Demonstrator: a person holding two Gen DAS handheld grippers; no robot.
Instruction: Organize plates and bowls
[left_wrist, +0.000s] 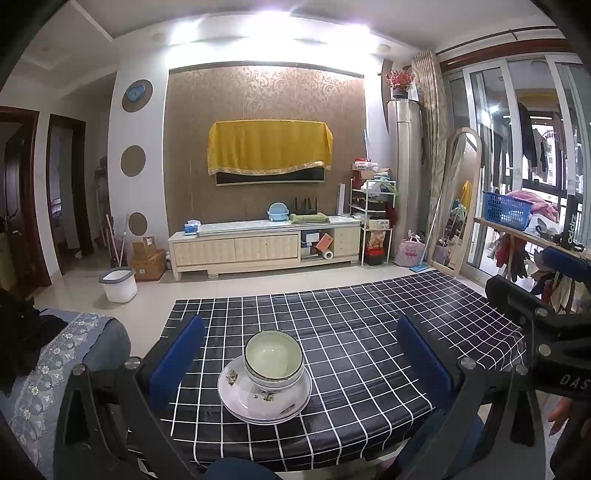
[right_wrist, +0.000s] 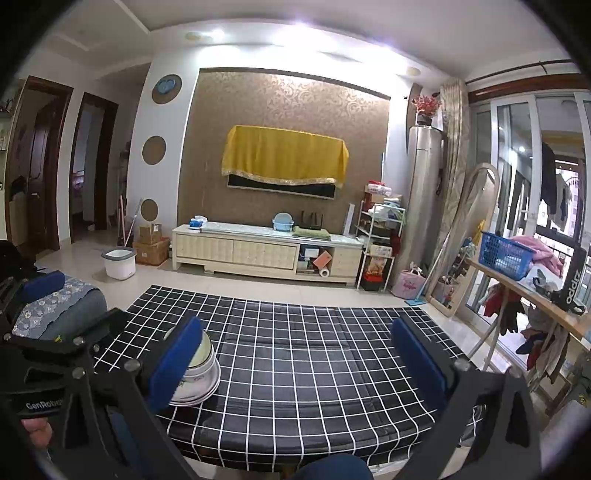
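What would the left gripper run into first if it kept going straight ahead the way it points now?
Probably the stack of pale green bowls on the white floral plates: it sits centred between the open left gripper. Depth is unclear; it might pass above them.

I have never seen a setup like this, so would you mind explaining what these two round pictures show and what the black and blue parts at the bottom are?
There is no robot here: a person holds a two-finger gripper in each hand, and each gripper carries a wide-angle camera looking forward along its fingers. One picture comes from the left gripper, the other from the right gripper. The blue blocks are the finger pads. Both grippers are open and hold nothing.

Below them is a table with a black checked cloth. On it sits a stack of bowls resting on a stack of plates. In the right view the same bowls sit partly behind the left finger. The rest is a living room.
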